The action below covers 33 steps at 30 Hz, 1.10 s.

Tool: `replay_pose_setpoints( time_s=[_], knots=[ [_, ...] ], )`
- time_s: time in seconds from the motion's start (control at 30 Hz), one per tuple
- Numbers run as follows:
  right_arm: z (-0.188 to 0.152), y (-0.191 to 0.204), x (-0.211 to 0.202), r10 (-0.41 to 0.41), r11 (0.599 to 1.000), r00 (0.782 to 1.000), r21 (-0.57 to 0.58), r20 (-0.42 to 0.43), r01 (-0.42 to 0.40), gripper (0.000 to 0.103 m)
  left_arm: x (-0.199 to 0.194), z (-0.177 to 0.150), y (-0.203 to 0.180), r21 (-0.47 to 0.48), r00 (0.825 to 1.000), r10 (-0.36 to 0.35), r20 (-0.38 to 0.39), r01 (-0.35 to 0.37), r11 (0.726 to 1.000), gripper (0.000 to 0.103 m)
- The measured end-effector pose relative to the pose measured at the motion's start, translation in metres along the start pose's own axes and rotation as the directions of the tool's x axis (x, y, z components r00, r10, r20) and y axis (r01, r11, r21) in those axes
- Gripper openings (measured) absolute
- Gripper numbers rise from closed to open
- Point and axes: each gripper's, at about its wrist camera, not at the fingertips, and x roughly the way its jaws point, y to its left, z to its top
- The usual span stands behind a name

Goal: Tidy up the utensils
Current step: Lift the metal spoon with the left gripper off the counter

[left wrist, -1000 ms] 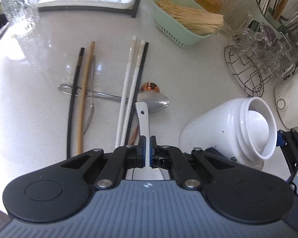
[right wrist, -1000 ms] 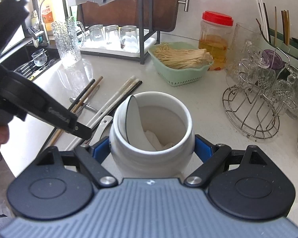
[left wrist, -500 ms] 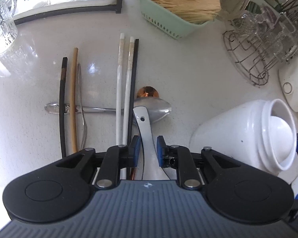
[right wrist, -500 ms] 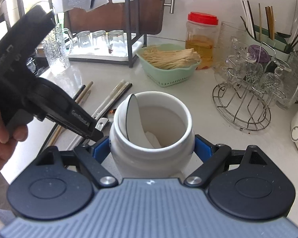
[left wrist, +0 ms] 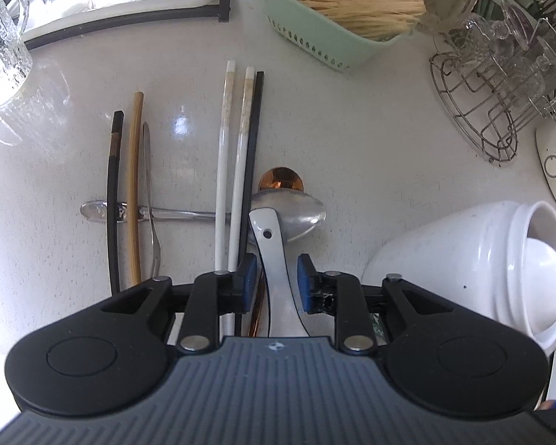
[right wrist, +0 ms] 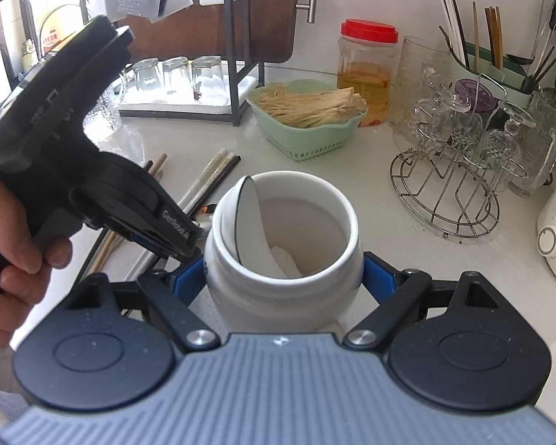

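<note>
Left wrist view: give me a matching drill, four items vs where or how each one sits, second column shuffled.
Items:
1. white ceramic spoon
2. metal spoon
3. white jar
4. green basket

States:
A. holds pale dry noodles
B. clamped by the right gripper, one spoon inside
C. handle between the open left gripper pads, not pressed
D. lies crosswise under the chopsticks

Pairs: 1-C, 2-D, 3-B, 4-A

Speckled white stone desk [left wrist: 370, 141]. Landmark: pale-green perforated plastic basket [left wrist: 315, 37]. Near its left: white chopstick pair [left wrist: 233, 155], black chopstick [left wrist: 254, 141]. Further left: tan bamboo chopstick [left wrist: 134, 185], dark chopstick [left wrist: 112, 200]. Right: wire glass rack [left wrist: 493, 111].
</note>
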Motion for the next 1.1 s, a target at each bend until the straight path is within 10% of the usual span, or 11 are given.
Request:
replay_pose_setpoints(
  time_s=[1.1],
  knots=[
    [0.002, 0.008, 0.000, -0.070, 0.995, 0.997, 0.065, -0.019, 0.071, 0.090, -0.061, -0.004, 0.013, 0.128, 0.992, -0.093, 0.089, 0.081, 0.989, 0.016]
  ],
)
